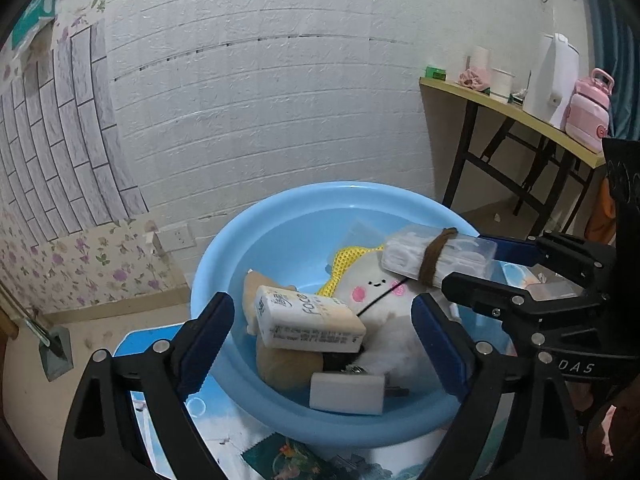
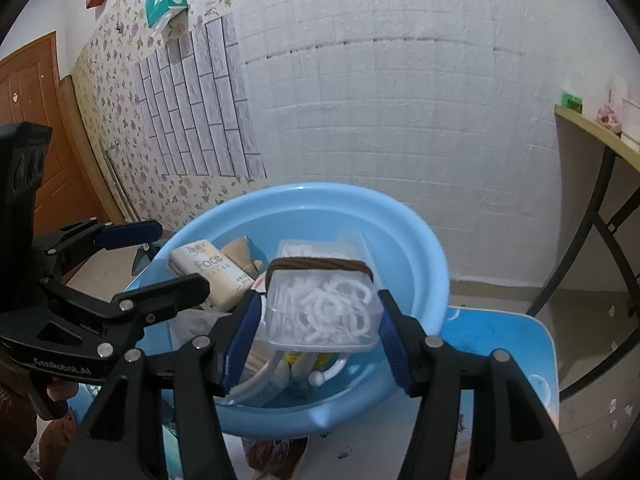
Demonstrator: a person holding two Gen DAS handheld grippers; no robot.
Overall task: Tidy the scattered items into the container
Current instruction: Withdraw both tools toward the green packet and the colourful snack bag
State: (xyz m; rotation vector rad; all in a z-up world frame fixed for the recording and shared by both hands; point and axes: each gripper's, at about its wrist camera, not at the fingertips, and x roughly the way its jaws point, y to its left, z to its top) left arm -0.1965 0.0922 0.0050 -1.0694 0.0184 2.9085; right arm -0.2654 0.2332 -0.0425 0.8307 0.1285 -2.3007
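Observation:
A light blue basin (image 1: 280, 200) (image 2: 320, 190) holds a tissue pack (image 1: 308, 320) (image 2: 204, 268), a white plush toy (image 1: 376, 284), a yellow mesh piece (image 1: 348, 260), a brown soft toy (image 1: 276, 364) and a white charger block (image 1: 346, 394). My left gripper (image 1: 324, 304) (image 2: 180, 256) stands open over the basin; the tissue pack lies below it, touching neither pad. My right gripper (image 2: 319, 300) (image 1: 466, 260) is shut on a clear box of white floss picks (image 2: 324, 312) (image 1: 436, 256) bound with a brown hair band, held above the basin's right side.
The basin rests on a blue stool top (image 2: 500, 340) near a white brick wall. A yellow folding table (image 1: 520, 116) with a pink bottle (image 1: 590, 108) and a white kettle stands to the right. A grey dustpan (image 1: 56, 352) lies on the floor at left.

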